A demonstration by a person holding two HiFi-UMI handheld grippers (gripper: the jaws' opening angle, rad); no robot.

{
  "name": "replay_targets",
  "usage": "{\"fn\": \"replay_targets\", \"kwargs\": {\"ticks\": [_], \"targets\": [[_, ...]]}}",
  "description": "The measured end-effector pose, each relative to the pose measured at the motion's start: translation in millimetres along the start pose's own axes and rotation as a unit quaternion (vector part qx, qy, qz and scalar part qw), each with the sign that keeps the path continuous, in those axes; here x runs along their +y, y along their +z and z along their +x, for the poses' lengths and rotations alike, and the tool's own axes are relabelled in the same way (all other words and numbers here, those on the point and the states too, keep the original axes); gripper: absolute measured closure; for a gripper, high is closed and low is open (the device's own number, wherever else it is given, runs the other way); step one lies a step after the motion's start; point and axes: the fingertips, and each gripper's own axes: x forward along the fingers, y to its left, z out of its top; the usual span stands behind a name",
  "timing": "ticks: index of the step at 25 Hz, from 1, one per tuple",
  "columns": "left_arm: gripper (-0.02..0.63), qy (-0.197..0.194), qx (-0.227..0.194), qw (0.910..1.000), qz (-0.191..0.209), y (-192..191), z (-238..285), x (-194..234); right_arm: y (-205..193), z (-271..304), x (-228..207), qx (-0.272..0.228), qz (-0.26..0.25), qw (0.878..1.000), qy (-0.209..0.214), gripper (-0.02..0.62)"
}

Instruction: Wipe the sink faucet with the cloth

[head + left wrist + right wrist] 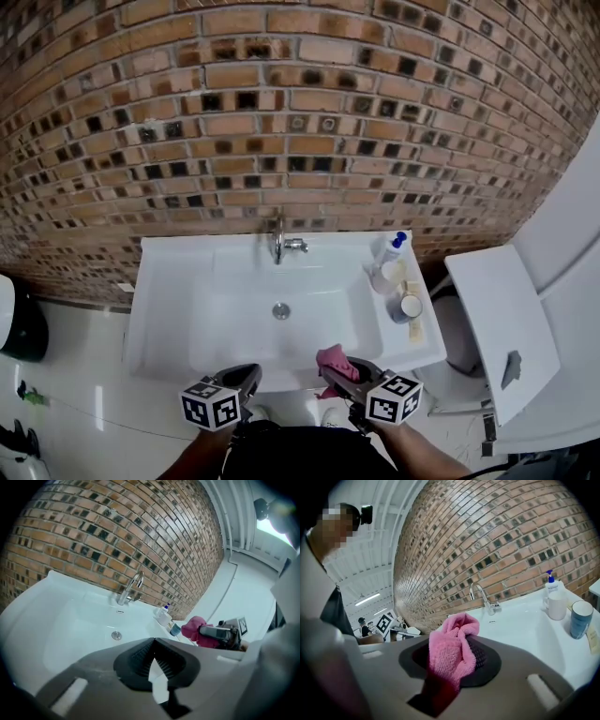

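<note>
A chrome faucet [279, 243] stands at the back rim of the white sink [169, 281], against the brick wall; it also shows as the faucet [130, 588] and the faucet [483, 598]. My right gripper [336, 368] hovers over the sink's front edge, shut on a pink cloth [334, 360] that bunches up between its jaws, the cloth [451, 652]. The left gripper [246, 377] hangs at the front edge too, jaws shut and empty [151, 660]. Both are well short of the faucet.
A soap pump bottle [391, 253], a white cup [386, 276] and a blue cup [409, 307] stand on the sink's right ledge. The drain [281, 311] lies mid-basin. A toilet with raised lid [497, 319] is to the right, a dark bin [21, 328] on the left floor.
</note>
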Motion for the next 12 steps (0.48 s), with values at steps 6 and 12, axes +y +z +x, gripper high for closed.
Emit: {"fn": "replay_targets", "kwargs": {"ticks": [6, 12], "targets": [[0.603, 0.017, 0.000, 0.9999, 0.002, -4.5, 0.6, -3.2, -2.7, -6.9, -5.5, -0.008, 0.017, 1.000, 0.012, 0.471], [0.603, 0.013, 0.007, 0.9999, 0.006, -9.6, 4.3, -17.6, -7.1, -12.9, -8.6, -0.008, 0.024, 1.000, 0.015, 0.471]]}}
